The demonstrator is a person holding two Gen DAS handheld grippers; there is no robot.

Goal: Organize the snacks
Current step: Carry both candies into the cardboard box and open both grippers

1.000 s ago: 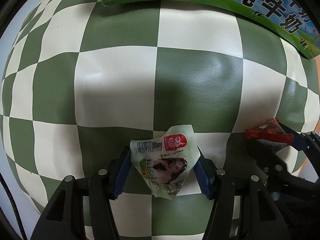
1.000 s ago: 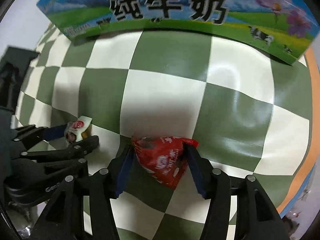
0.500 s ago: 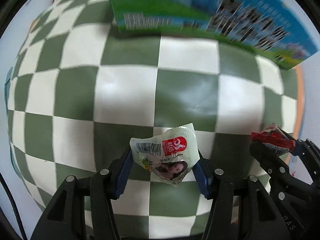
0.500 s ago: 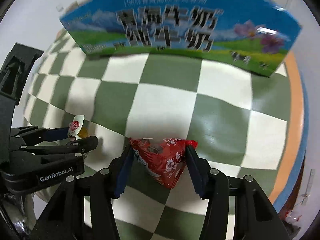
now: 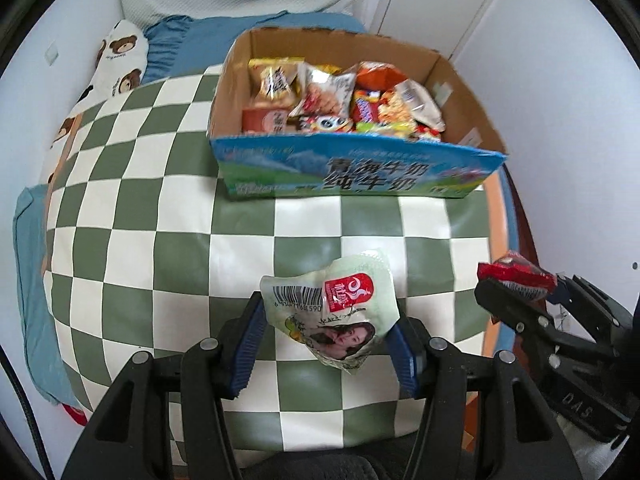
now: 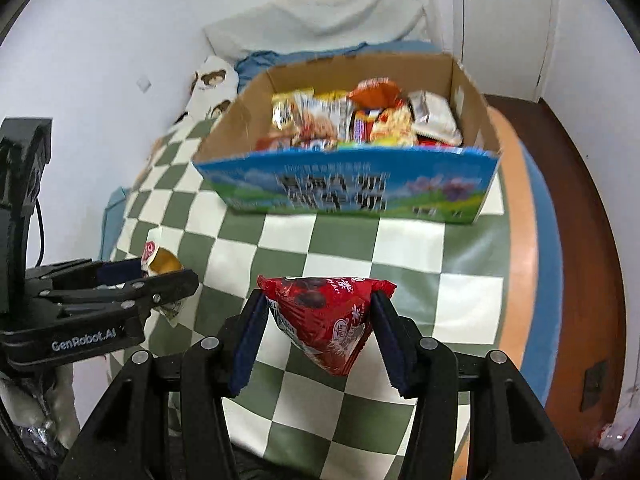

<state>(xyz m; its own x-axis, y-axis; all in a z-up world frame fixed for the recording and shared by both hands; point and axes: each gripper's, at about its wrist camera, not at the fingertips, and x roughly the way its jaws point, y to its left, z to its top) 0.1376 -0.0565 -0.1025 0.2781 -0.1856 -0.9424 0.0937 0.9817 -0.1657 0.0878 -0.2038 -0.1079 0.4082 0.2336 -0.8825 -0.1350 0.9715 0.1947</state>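
My left gripper (image 5: 326,330) is shut on a pale green snack packet (image 5: 336,308) with a barcode and a red logo, held in the air above the checkered cloth (image 5: 160,216). My right gripper (image 6: 316,320) is shut on a red snack packet (image 6: 324,320), also lifted off the cloth. Each gripper shows in the other's view: the right one with the red packet (image 5: 516,274) at the right edge, the left one with the green packet (image 6: 158,260) at the left. Ahead stands an open cardboard box (image 5: 352,180) (image 6: 348,188) with a blue printed front, filled with several snack bags (image 5: 340,96).
The green-and-white checkered cloth covers a surface edged with an orange and blue rim (image 6: 532,240). Behind the box lie a blue blanket (image 5: 248,28), a bear-print pillow (image 5: 116,60) and a white pillow. White walls and a door (image 6: 504,20) stand at the back; brown floor (image 6: 580,200) is at right.
Both grippers have risen well above the cloth with their packets still held. The view has pulled back, so the whole box and its contents now show.
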